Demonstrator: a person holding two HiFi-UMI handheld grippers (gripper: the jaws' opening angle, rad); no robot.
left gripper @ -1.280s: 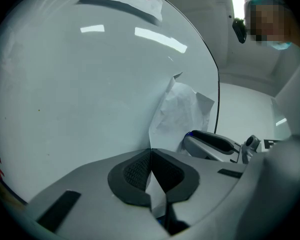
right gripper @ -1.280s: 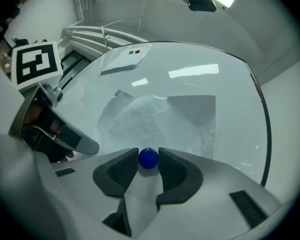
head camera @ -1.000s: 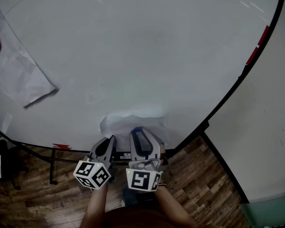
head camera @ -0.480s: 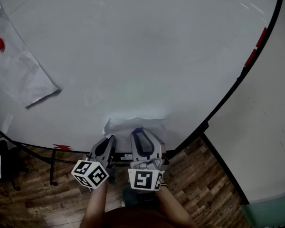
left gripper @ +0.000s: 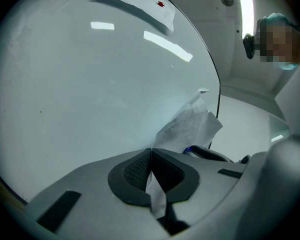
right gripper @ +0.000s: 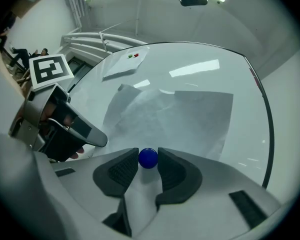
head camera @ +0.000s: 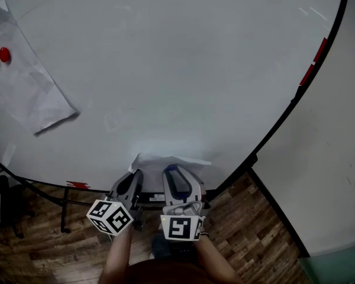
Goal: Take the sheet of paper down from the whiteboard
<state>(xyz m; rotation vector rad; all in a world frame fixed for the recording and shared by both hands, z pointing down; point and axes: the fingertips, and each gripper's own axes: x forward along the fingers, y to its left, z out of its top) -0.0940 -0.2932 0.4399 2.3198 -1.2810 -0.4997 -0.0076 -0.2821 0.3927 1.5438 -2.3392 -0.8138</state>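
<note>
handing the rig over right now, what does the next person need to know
Left gripper: shut on an edge of the sheet of paper.
Right gripper: shut on the blue magnet.
Sheet sits low on the whiteboard. I can't tell if the magnet is off it yet.
Left to do: pull the magnet clear and take the sheet away.
Second sheet, upper left, not touched.
</note>
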